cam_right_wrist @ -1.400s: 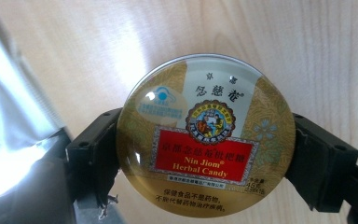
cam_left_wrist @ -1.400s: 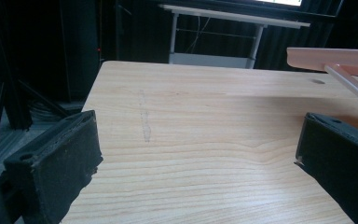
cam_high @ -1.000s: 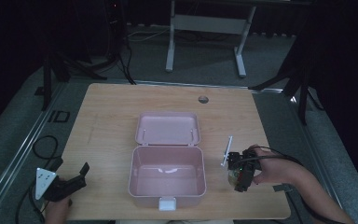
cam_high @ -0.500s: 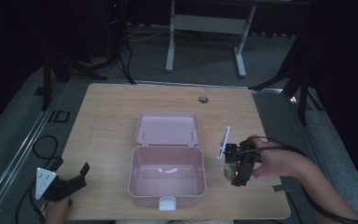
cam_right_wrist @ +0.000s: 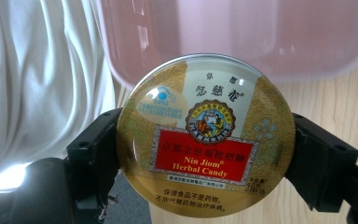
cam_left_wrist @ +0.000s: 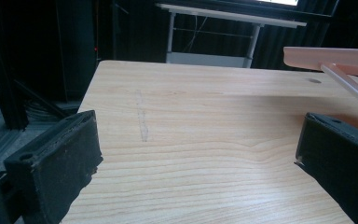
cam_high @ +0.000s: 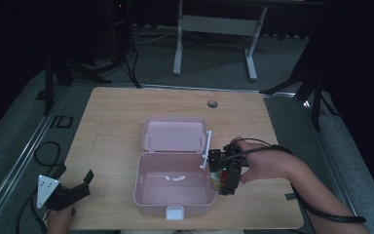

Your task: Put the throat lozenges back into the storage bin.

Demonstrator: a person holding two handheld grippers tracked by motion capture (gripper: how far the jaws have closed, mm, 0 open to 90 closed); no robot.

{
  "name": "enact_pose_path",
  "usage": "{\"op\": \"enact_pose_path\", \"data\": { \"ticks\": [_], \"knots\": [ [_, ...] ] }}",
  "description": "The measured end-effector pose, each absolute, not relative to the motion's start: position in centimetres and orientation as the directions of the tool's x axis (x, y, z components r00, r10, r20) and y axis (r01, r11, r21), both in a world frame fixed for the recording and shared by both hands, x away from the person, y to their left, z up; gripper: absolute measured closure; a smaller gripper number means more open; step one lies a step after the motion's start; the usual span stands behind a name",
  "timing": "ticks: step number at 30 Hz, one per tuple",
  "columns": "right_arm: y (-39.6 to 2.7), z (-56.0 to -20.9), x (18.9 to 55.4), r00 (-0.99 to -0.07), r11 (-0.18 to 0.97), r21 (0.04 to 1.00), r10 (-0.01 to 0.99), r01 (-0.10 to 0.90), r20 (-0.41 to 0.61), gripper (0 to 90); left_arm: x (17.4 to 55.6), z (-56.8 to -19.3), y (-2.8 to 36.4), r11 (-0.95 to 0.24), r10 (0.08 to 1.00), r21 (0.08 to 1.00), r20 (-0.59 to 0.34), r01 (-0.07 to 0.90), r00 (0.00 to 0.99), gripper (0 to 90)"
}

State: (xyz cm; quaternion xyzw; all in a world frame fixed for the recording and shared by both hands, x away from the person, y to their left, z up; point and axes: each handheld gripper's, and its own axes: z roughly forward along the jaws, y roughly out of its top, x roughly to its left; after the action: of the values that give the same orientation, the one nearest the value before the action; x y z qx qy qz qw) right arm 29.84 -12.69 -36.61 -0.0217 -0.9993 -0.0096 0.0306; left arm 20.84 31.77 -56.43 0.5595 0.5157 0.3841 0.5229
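Right tool (cam_high: 222, 171): clamped on round candy tin (cam_right_wrist: 205, 135), jaws gripping tin rim at both sides; lower right of centre in high view, shifted leftward from a second ago, now touching right wall of open pink box (cam_high: 175, 187). Likely next: tin into box. Left tool (cam_high: 68, 194): jaws wide, empty, unmoved at lower left over tabletop (cam_high: 112, 122). Box lid (cam_high: 174, 134): laid back, centre.

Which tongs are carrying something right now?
The right tongs, shut on the round candy tin beside the pink box; the left tongs gape empty.
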Motion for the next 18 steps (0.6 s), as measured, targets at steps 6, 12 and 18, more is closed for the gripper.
{"op": "enact_pose_path", "data": {
  "ticks": [6, 12, 18],
  "knots": [
    [-10.4, -36.8, 30.1, -0.999, 1.000, 0.027, 0.005, 0.006, 0.053, 20.1, 20.8, -56.4, 31.8, 0.080, 0.978, 0.981, -0.111, 0.175, 0.174, 0.3],
    [-8.9, -37.4, 30.7, -0.998, 0.999, 0.040, -0.010, -0.007, 0.064, 20.1, 20.9, -56.4, 31.8, 0.080, 0.978, 0.981, -0.111, 0.176, 0.177, 0.3],
    [-7.7, -39.1, 31.2, -0.997, 1.000, 0.026, -0.019, -0.017, 0.077, 20.1, 20.8, -56.4, 31.8, 0.083, 0.977, 0.981, -0.115, 0.176, 0.180, 0.3]
  ]
}}
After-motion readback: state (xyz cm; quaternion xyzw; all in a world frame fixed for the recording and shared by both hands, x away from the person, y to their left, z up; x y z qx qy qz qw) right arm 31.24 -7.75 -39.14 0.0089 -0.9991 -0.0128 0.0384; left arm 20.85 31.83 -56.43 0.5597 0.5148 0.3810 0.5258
